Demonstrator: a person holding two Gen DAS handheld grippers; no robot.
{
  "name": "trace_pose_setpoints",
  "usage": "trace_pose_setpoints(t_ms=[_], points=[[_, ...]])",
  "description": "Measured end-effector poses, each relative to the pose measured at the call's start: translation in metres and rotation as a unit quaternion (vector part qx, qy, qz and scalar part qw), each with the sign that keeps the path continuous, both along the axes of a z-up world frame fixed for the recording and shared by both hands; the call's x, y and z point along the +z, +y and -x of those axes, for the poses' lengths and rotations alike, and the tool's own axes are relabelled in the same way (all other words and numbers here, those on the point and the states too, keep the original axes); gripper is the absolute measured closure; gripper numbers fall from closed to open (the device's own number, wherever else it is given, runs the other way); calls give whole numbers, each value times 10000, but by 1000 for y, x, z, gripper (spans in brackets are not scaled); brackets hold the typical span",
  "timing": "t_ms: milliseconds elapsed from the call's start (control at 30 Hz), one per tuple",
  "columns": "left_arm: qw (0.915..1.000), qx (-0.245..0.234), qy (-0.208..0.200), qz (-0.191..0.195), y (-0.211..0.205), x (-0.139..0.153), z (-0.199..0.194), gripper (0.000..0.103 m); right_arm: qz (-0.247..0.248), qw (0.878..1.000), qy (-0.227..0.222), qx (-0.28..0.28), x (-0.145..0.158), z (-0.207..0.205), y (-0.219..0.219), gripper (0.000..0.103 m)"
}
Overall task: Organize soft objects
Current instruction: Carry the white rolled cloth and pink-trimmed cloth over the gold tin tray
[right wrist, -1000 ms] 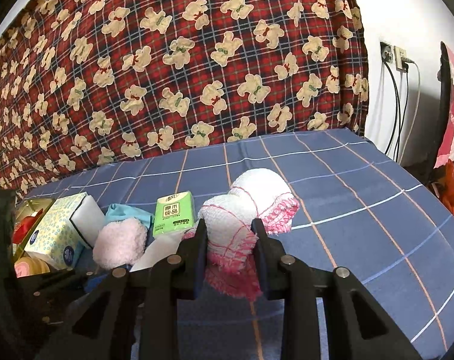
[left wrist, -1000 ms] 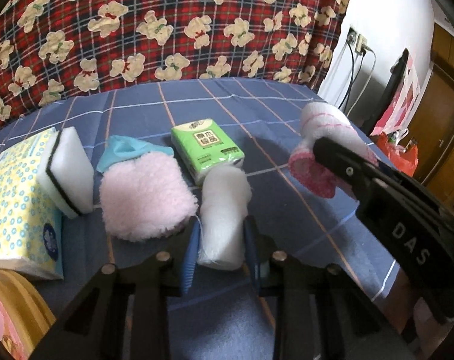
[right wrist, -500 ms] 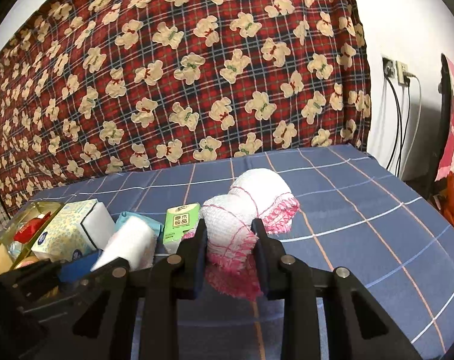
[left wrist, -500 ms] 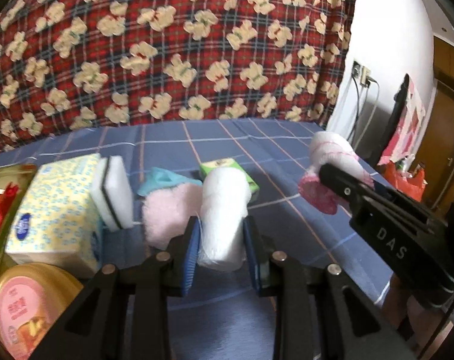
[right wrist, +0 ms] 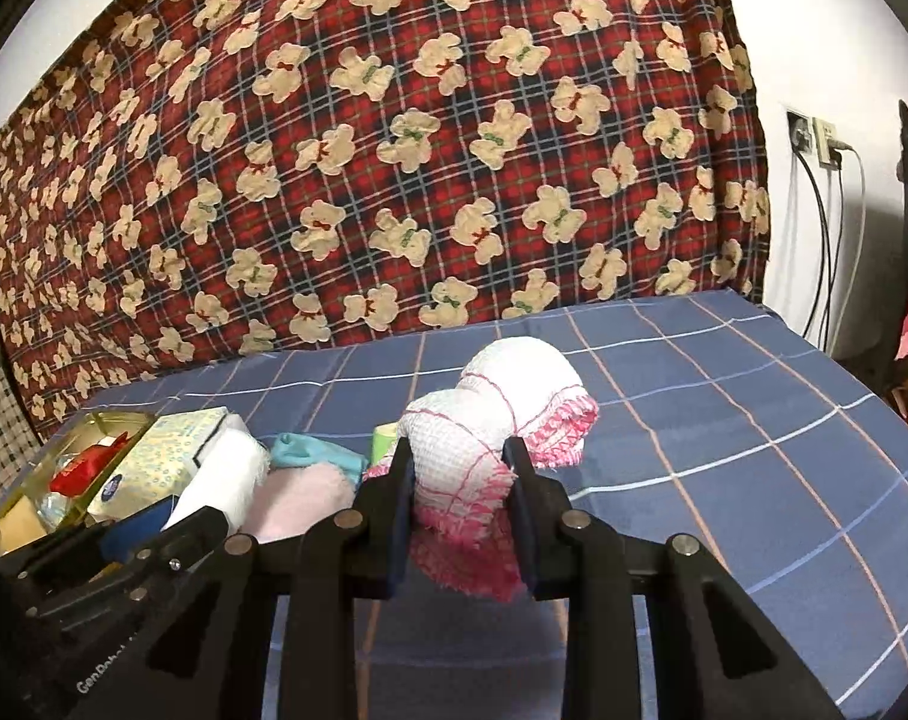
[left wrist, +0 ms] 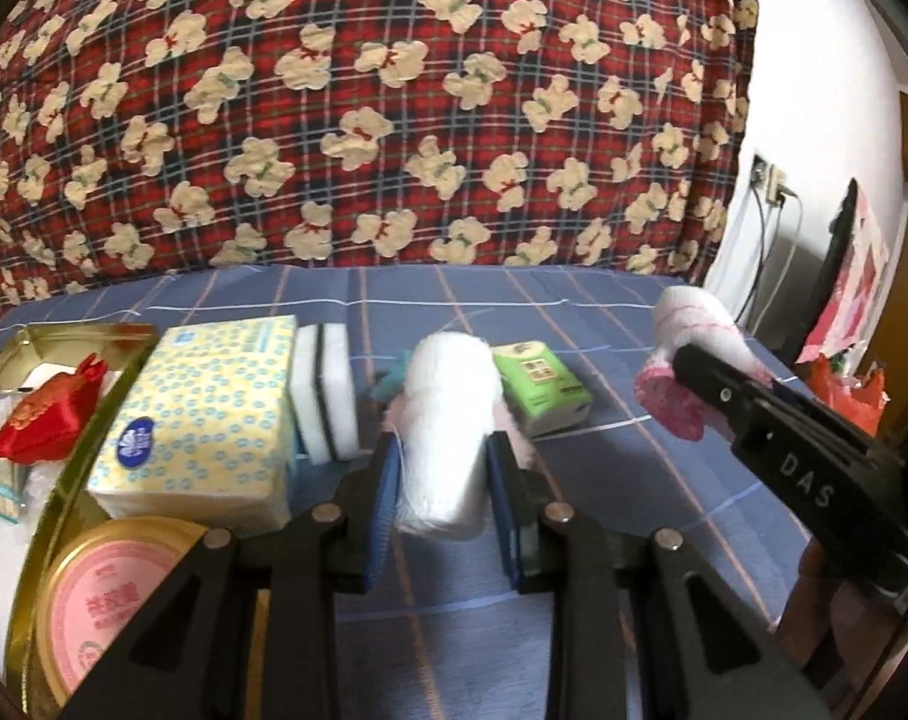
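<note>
My left gripper (left wrist: 444, 450) is shut on a rolled white towel (left wrist: 447, 426) and holds it above the blue checked bedsheet (left wrist: 622, 480). My right gripper (right wrist: 458, 461) is shut on a rolled white cloth with pink fringe (right wrist: 484, 420), lifted off the sheet; it shows at the right of the left wrist view (left wrist: 688, 354). The white towel also shows in the right wrist view (right wrist: 225, 480). A pink fluffy pad (right wrist: 300, 495) and a teal cloth (right wrist: 303, 450) lie on the sheet, mostly hidden behind the towel in the left wrist view.
A yellow tissue box (left wrist: 207, 414), a white sponge with a dark layer (left wrist: 324, 390) and a green tissue pack (left wrist: 541, 387) lie on the sheet. A gold tin tray (left wrist: 87, 420) at left holds a red pouch (left wrist: 45, 414). A round pink-lidded tin (left wrist: 111, 600) sits at lower left.
My left gripper has lifted the white towel off the sheet and tilted up, bringing the tray and tin into view. My right gripper has kept the fringed cloth and risen slightly.
</note>
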State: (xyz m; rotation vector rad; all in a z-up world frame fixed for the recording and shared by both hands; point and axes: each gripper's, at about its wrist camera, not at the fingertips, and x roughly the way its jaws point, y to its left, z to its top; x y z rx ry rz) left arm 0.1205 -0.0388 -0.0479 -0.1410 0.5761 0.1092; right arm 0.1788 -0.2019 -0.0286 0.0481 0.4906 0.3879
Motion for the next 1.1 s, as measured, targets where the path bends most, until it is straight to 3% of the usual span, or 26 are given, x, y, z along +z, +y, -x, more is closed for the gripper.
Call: trace_pose_setpoints(t_ms=[167, 533, 1100], points=[[9998, 147, 35, -94, 3, 0, 1, 75, 7, 9999, -53, 128, 0, 0, 14, 72], [9978, 415, -365, -356, 6, 9, 14, 75, 90, 9986, -382, 345, 3, 12, 36, 72], [9960, 779, -441, -69, 35, 8, 20, 75, 141, 9960, -620, 635, 4, 21, 61, 72]])
